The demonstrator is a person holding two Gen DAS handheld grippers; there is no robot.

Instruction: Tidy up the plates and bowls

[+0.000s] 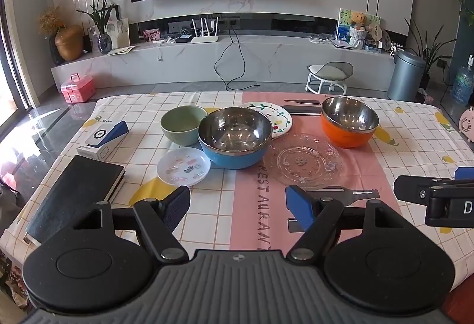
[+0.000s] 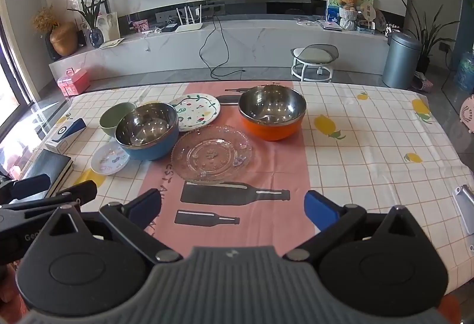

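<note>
Ahead of the left gripper (image 1: pixel 238 204), jaws spread wide and holding nothing, with the clear patterned glass plate (image 1: pixel 305 159) just beyond its right fingertip and the small white plate with pastel stickers (image 1: pixel 183 166) just beyond its left one. Likewise released and empty — the right gripper (image 2: pixel 232 210), hovering above the bottle prints on the checked tablecloth (image 2: pixel 370 128), the glass plate near, straight in front. Behind the sticker plate and touching it, the blue-shelled steel bowl (image 1: pixel 235 136), nothing inside but reflections. Tight against its left side, the pale green ceramic bowl (image 1: pixel 180 124), empty as far as visible. Partly hidden behind the blue bowl, the white round plate painted with vines and berries (image 1: pixel 278 113). Off to the right, apart from the rest, the orange-shelled steel bowl (image 1: pixel 349 122) — empty too. At the table's left edge, a black notebook (image 1: pixel 74 193) and a white-and-blue box (image 1: pixel 102 139).
</note>
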